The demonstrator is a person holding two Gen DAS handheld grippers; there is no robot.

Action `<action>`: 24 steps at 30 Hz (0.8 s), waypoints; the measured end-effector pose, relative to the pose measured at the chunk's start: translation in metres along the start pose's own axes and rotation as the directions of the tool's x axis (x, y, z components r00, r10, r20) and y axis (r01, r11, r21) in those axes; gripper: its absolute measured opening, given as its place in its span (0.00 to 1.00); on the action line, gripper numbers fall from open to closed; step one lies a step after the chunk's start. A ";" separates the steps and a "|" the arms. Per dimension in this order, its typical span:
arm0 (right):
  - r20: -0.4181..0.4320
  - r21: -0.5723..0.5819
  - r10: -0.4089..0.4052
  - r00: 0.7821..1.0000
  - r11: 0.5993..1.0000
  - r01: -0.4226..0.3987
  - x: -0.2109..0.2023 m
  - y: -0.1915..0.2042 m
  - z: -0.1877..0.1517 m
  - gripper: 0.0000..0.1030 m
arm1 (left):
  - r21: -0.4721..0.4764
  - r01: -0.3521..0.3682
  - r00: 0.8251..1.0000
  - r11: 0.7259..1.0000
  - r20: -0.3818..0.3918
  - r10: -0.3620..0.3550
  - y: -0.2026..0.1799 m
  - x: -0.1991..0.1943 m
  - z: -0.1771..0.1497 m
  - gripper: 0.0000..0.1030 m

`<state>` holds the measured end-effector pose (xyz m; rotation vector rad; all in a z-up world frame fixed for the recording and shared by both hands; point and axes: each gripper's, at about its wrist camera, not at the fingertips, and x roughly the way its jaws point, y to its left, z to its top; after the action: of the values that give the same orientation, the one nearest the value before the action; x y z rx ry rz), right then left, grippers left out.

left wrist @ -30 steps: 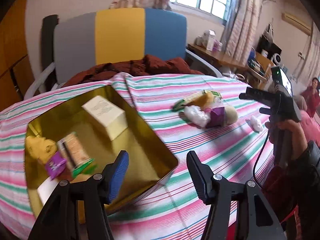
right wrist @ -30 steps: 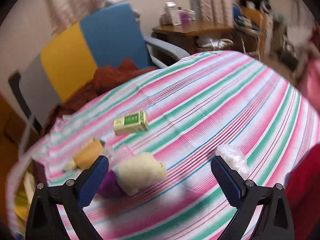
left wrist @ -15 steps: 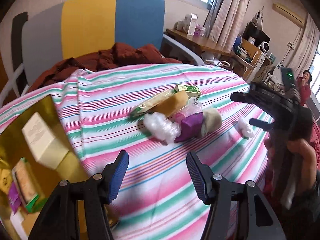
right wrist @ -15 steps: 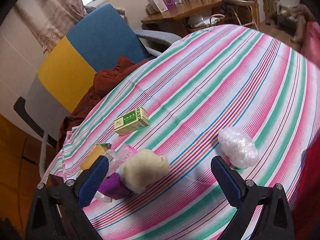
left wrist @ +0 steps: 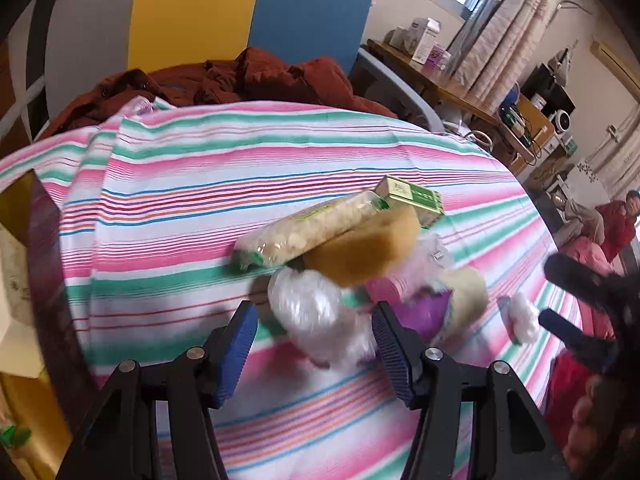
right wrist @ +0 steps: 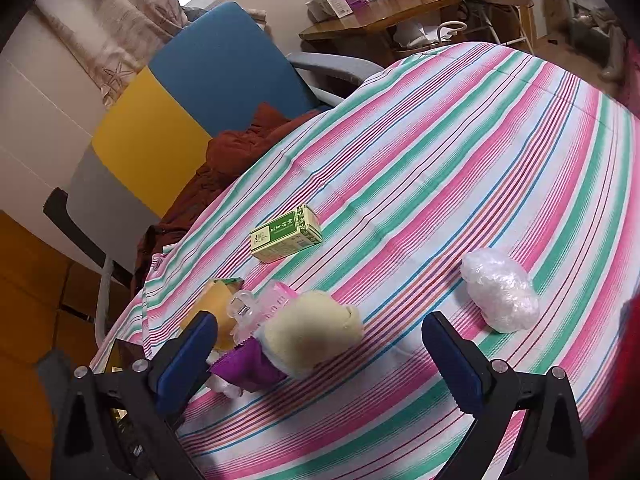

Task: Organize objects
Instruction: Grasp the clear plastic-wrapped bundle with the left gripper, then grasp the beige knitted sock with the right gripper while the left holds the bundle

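A pile of small items lies on the striped tablecloth: a snack packet, a yellow sponge, a green box, a purple piece and a beige soft lump. My left gripper is open, and a white plastic-wrapped bundle sits between its fingers, not pinched. My right gripper is open just in front of the beige lump and purple piece. A second white bundle lies apart to the right, with the green box farther back.
The gold tin with items inside is at the left edge of the left wrist view. Behind the table, a grey, yellow and blue chair holds a brown cloth. A wooden desk stands behind. A person sits far right.
My left gripper swung right, away from the gold tin, and closed in on the pile until the white bundle came between its fingers. My right gripper edged nearer the beige lump.
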<state>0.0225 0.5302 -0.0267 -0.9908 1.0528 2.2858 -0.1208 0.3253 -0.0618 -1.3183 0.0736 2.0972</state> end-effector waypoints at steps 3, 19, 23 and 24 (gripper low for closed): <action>-0.006 -0.001 -0.001 1.000 1.000 0.001 0.003 0.000 0.000 1.00 | -0.012 -0.002 1.000 1.000 -0.018 0.002 0.001 0.016 0.005 0.58; -0.054 -0.100 -0.132 0.990 0.987 0.126 0.043 0.013 0.005 1.00 | 0.169 0.137 0.989 0.976 -0.074 -0.126 -0.017 0.004 -0.060 0.34; -0.069 -0.164 -0.152 0.986 0.977 0.139 0.052 0.024 0.001 1.00 | 0.165 0.151 0.987 0.975 -0.079 -0.140 -0.013 -0.008 -0.075 0.34; -0.054 -0.170 -0.152 0.987 0.975 0.140 0.050 0.025 0.002 1.00 | 0.167 0.154 0.987 0.974 -0.080 -0.143 -0.013 -0.010 -0.080 0.34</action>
<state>-0.0265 0.5203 -0.0518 -1.1769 0.7953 2.2611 -0.0479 0.3009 -0.0887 -1.2513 0.1763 1.8764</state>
